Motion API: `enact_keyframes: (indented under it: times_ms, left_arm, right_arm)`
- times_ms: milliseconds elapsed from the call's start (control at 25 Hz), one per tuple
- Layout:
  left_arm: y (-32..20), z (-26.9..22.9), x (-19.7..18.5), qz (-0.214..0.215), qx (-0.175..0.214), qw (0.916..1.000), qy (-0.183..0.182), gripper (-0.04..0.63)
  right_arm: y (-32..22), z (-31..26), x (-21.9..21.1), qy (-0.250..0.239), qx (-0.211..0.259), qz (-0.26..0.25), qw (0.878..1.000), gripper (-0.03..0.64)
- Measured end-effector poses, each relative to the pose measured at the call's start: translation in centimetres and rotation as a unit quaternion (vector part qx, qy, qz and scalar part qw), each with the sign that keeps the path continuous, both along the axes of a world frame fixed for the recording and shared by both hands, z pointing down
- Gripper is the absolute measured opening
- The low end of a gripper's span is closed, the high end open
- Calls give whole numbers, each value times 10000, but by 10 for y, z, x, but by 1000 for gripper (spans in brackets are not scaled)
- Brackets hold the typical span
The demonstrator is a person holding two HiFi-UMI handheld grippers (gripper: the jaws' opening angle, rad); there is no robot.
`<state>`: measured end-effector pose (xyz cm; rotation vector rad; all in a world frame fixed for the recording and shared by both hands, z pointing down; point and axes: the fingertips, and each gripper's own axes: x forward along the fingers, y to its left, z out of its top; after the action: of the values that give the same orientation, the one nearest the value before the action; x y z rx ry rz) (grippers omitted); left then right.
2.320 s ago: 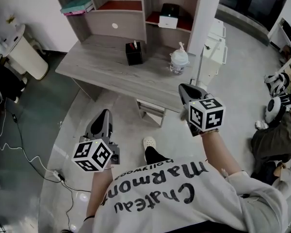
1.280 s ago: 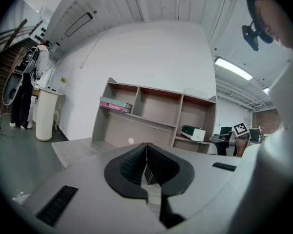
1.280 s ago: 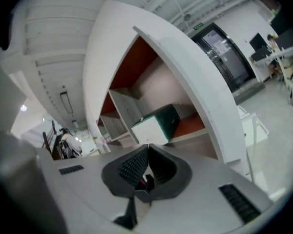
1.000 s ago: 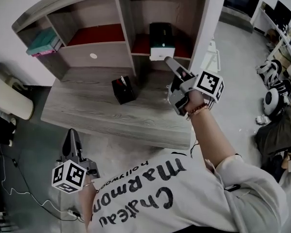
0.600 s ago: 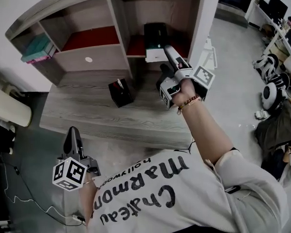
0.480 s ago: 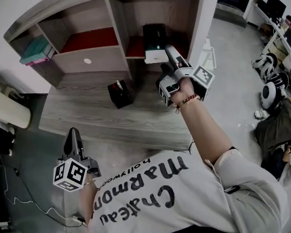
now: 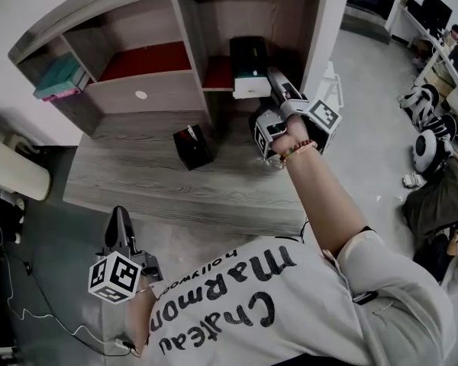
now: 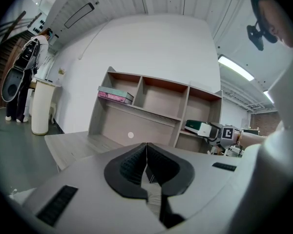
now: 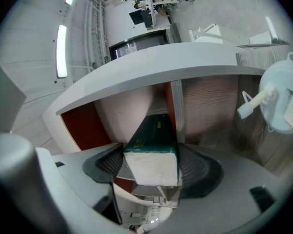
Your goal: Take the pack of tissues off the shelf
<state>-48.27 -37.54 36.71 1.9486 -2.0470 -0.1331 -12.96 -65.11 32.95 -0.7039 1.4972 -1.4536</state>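
The boxy pack of tissues [image 7: 249,65], dark green on top with a soft white end, sits at the front edge of the right compartment of the wood-grain shelf [image 7: 189,33]. The right gripper [image 7: 273,78] is closing, its ribbed black pads against the pack's two sides. The left gripper [image 7: 120,218] hangs low with its jaws together, empty.
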Motion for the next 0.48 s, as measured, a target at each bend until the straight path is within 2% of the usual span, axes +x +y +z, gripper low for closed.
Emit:
enact_keyframes:
  times_ms: [160,480]
  left_arm:
    - [12,6,-2,-52,-64,10000,55,18]
    - [31,8,-21,-279,-89,9995,93,18]
  right_arm:
    - [2,3,1,-167,89,-30,9998,321]
    - [14,0,-7,325,305,-230,9987,302]
